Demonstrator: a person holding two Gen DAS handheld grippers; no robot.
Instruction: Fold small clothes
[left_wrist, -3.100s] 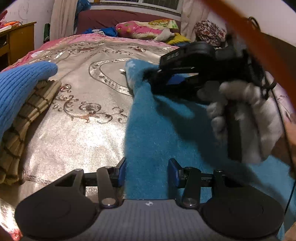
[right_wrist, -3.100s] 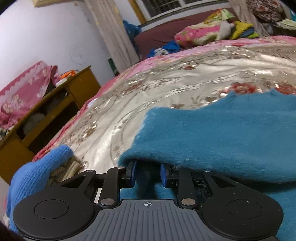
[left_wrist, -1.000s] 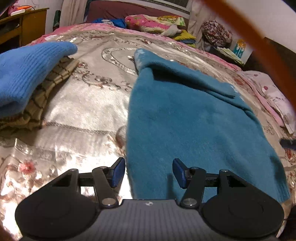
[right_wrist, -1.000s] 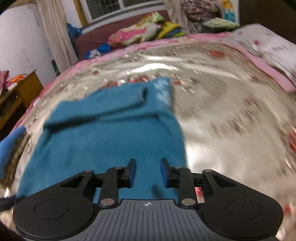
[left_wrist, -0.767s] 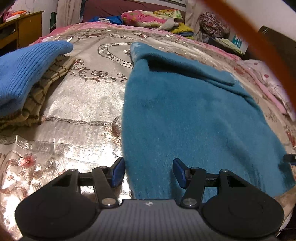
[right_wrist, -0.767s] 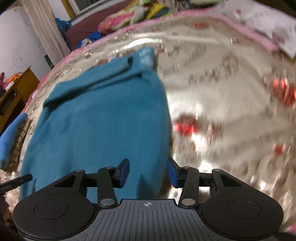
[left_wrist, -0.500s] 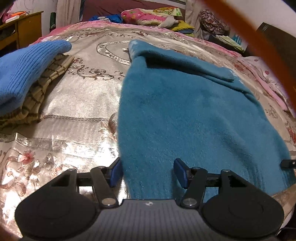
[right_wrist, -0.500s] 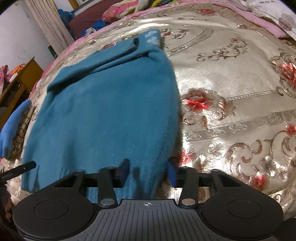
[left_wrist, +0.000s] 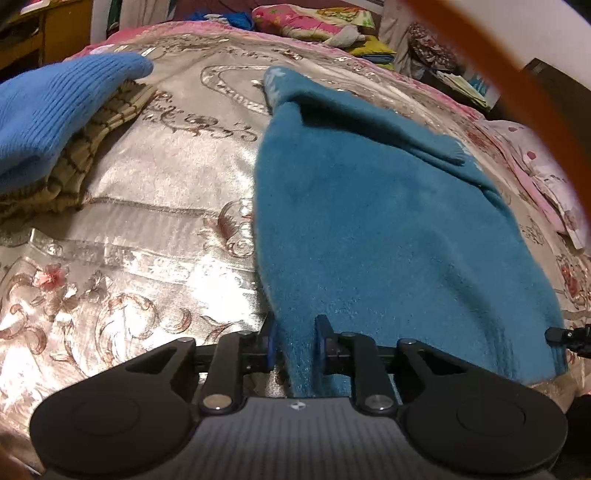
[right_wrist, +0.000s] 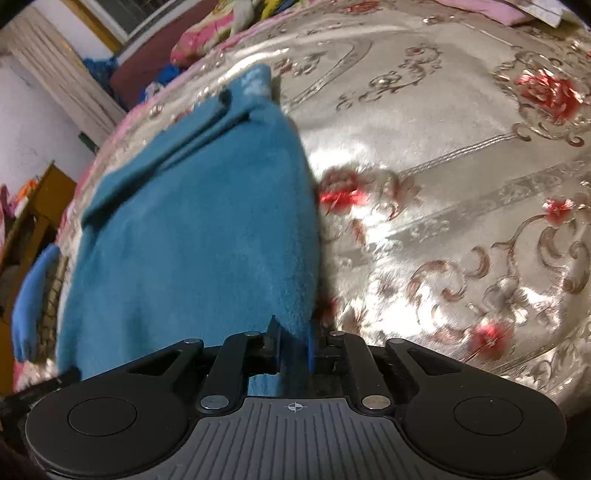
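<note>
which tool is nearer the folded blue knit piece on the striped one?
Left. The left tool, closing on the teal sweater's hem, has the blue knit just beyond; the right tool closes on the sweater's far corner.

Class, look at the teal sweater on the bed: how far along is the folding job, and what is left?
Done: a sleeve lies folded across the teal sweater; a blue knit is already stacked aside. In hand: left tongs and right tongs are closing on its near hem corners. Left: probably folding the hem up toward the collar.

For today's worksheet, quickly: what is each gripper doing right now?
Left gripper: closing on the near hem of the fuzzy teal sweater.
Right gripper: closing on that hem's other corner.
</note>
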